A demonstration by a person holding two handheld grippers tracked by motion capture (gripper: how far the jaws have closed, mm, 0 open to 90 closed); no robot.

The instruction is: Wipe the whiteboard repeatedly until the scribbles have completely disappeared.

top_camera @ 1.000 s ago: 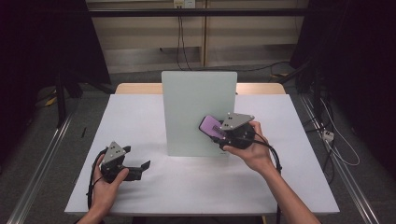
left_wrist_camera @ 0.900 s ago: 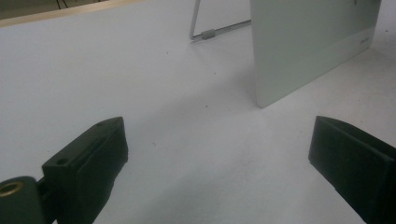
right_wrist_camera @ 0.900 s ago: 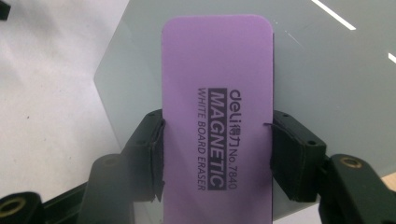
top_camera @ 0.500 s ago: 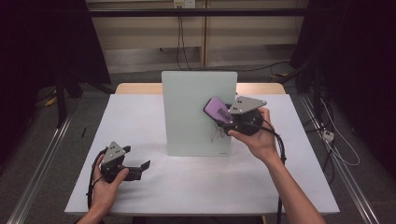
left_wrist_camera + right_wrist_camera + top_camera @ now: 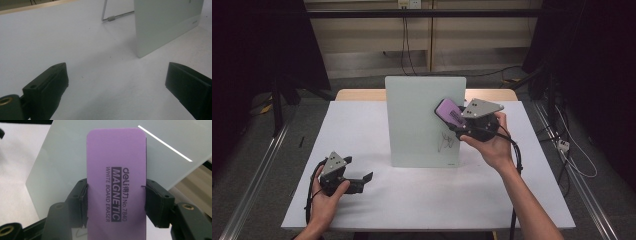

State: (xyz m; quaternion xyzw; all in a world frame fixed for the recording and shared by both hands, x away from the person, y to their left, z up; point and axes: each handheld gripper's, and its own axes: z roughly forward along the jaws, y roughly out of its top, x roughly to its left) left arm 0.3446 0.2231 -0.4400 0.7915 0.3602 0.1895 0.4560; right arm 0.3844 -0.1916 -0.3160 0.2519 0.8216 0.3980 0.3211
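Board: we see the pale glass whiteboard (image 5: 424, 120) upright at the desk's (image 5: 362, 125) far middle, propped on a wire stand (image 5: 110, 15).
Right gripper (image 5: 455, 116): clamped on the purple eraser (image 5: 116, 182), held against the board's right edge.
Scribble (image 5: 447, 142): black marks, unreadable.
Left gripper (image 5: 362, 181): jaws apart, near left corner.

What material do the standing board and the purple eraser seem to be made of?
Board: probably frosted glass or glossy plastic; pale green, smooth, with a bright reflected streak in the right gripper view.
Purple eraser: matte plastic or foam shell, judging by its dull, even face; the label reads "magnetic".
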